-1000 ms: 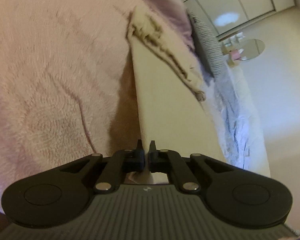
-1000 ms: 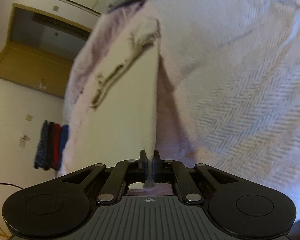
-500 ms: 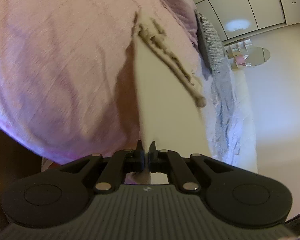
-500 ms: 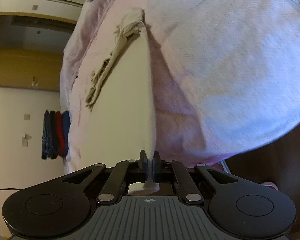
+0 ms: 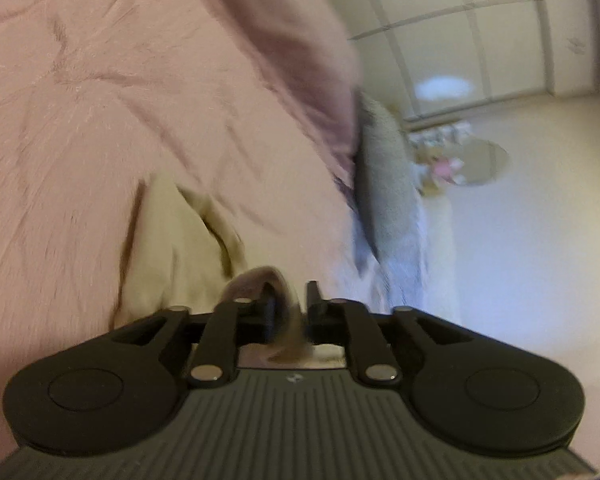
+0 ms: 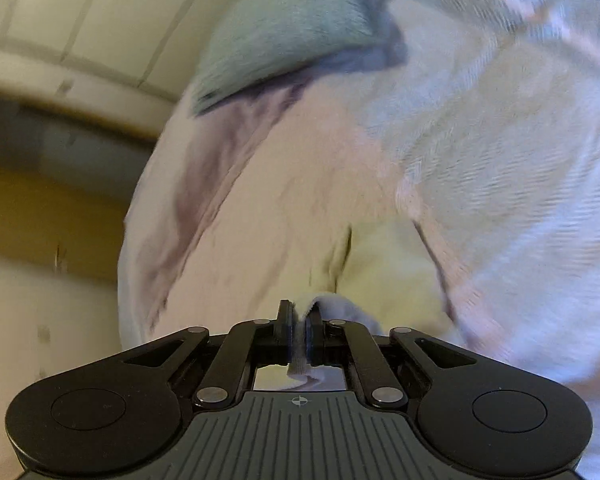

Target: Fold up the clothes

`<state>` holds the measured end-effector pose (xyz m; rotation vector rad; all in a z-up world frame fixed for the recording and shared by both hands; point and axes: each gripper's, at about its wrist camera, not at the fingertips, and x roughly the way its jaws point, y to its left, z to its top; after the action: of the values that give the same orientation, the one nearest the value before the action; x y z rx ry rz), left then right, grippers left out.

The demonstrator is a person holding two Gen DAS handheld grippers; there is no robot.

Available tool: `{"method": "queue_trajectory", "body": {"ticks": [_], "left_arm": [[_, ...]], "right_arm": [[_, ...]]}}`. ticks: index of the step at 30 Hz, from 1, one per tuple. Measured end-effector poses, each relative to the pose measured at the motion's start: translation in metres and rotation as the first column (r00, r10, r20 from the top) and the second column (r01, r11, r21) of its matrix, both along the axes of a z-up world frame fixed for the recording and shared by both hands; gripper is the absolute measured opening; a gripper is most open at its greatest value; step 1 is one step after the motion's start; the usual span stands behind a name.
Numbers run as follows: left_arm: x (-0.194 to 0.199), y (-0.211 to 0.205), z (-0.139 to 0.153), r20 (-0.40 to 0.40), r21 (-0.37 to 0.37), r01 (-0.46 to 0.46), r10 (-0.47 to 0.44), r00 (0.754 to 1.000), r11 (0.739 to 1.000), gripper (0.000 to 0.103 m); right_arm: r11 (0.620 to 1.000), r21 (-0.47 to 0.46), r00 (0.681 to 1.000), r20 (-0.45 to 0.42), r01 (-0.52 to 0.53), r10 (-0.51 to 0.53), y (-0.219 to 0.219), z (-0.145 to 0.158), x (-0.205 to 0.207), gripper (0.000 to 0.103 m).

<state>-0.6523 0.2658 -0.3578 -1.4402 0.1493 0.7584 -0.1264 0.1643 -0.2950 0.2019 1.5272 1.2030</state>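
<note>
Cream cotton garment (image 5: 172,248) now doubled over on pink quilted bed cover (image 5: 80,120). Left gripper (image 5: 290,304) fingers parted, hem slack between; right gripper (image 6: 299,328) fingers opening around hem. Fold laid, release underway.

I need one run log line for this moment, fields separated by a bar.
step: releasing fold | garment: cream cloth on pink bedspread | left tongs: open, cloth edge between | right tongs: opening, cloth edge between

Left gripper (image 5: 290,300): tilting downward, jaws standing apart, a fold of cloth draping over the left finger between them. Right gripper (image 6: 299,322): tilting downward, jaws opening, a narrow gap, cloth edge lying between the pads.
</note>
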Motion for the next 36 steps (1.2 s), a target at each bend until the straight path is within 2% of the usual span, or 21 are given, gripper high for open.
{"method": "queue_trajectory", "body": {"ticks": [2, 3, 4, 6, 8, 11, 15, 17, 22, 26, 27, 28, 29, 31, 32, 34, 35, 36], "left_arm": [[0.003, 0.019, -0.006, -0.093, 0.002, 0.006, -0.006, 0.996, 1.0, 0.014], [0.003, 0.023, -0.007, -0.121, 0.012, 0.02, -0.019, 0.992, 1.0, 0.019], [0.001, 0.024, -0.009, -0.134, 0.013, 0.029, -0.027, 0.991, 0.999, 0.031], [-0.003, 0.022, -0.015, -0.16, -0.001, 0.031, -0.031, 0.987, 1.0, 0.041], [-0.005, 0.018, -0.023, -0.175, -0.021, 0.028, -0.031, 0.984, 0.999, 0.041], [-0.003, 0.014, -0.032, -0.172, -0.037, 0.033, -0.039, 0.984, 0.999, 0.041], [0.012, 0.02, -0.038, -0.189, -0.028, 0.059, -0.064, 0.98, 0.998, 0.041], [0.02, 0.023, -0.042, -0.22, -0.017, 0.072, -0.075, 0.973, 0.997, 0.041], [0.034, 0.027, -0.044, -0.287, 0.017, 0.094, -0.085, 0.954, 0.995, 0.031], [0.042, 0.031, -0.046, -0.31, 0.029, 0.097, -0.084, 0.947, 0.995, 0.028], [0.043, 0.031, -0.044, -0.318, 0.034, 0.104, -0.088, 0.944, 0.994, 0.017], [0.046, 0.032, -0.043, -0.33, 0.042, 0.119, -0.099, 0.939, 0.992, 0.006], [0.049, 0.032, -0.041, -0.343, 0.05, 0.134, -0.109, 0.933, 0.99, 0.006], [0.053, 0.032, -0.038, -0.367, 0.063, 0.152, -0.119, 0.922, 0.986, 0.007], [0.053, 0.032, -0.038, -0.372, 0.063, 0.153, -0.119, 0.921, 0.986, 0.008], [0.053, 0.032, -0.041, -0.367, 0.05, 0.135, -0.108, 0.924, 0.99, 0.011], [0.053, 0.033, -0.043, -0.364, 0.043, 0.127, -0.102, 0.926, 0.991, 0.011], [0.052, 0.033, -0.044, -0.355, 0.043, 0.119, -0.096, 0.93, 0.992, 0.008]], "right_arm": [[0.997, -0.019, 0.997, 0.012, 0.072, -0.071, 0.011, -0.01, 0.005, 0.042], [0.998, 0.0, 0.997, 0.046, 0.063, -0.063, 0.011, -0.009, 0.006, 0.042], [0.999, 0.015, 0.995, 0.082, 0.049, -0.05, 0.01, -0.008, 0.006, 0.043], [1.0, -0.006, 0.985, 0.171, -0.009, 0.01, 0.006, -0.009, 0.001, 0.043], [0.995, -0.057, 0.959, 0.268, -0.079, 0.092, 0.001, -0.013, -0.005, 0.043], [0.982, -0.096, 0.91, 0.369, -0.165, 0.189, 0.0, -0.018, -0.014, 0.043], [0.963, -0.103, 0.867, 0.42, -0.247, 0.267, 0.016, -0.029, -0.022, 0.043], [0.958, -0.107, 0.862, 0.418, -0.267, 0.287, 0.028, -0.038, -0.02, 0.043], [0.936, -0.128, 0.825, 0.445, -0.327, 0.349, 0.045, -0.05, -0.022, 0.043], [0.917, -0.138, 0.795, 0.462, -0.374, 0.394, 0.049, -0.054, -0.024, 0.041], [0.913, -0.14, 0.783, 0.475, -0.383, 0.401, 0.049, -0.053, -0.025, 0.031], [0.909, -0.143, 0.761, 0.506, -0.391, 0.407, 0.049, -0.05, -0.028, 0.025], [0.904, -0.144, 0.736, 0.537, -0.403, 0.413, 0.049, -0.045, -0.032, 0.019], [0.898, -0.145, 0.705, 0.571, -0.416, 0.419, 0.048, -0.038, -0.036, 0.019], [0.896, -0.146, 0.702, 0.575, -0.418, 0.421, 0.048, -0.037, -0.037, 0.019], [0.894, -0.151, 0.718, 0.547, -0.421, 0.431, 0.049, -0.041, -0.037, 0.019], [0.89, -0.158, 0.714, 0.545, -0.428, 0.44, 0.051, -0.044, -0.038, 0.019], [0.886, -0.165, 0.709, 0.543, -0.434, 0.449, 0.052, -0.047, -0.039, 0.012]]}}
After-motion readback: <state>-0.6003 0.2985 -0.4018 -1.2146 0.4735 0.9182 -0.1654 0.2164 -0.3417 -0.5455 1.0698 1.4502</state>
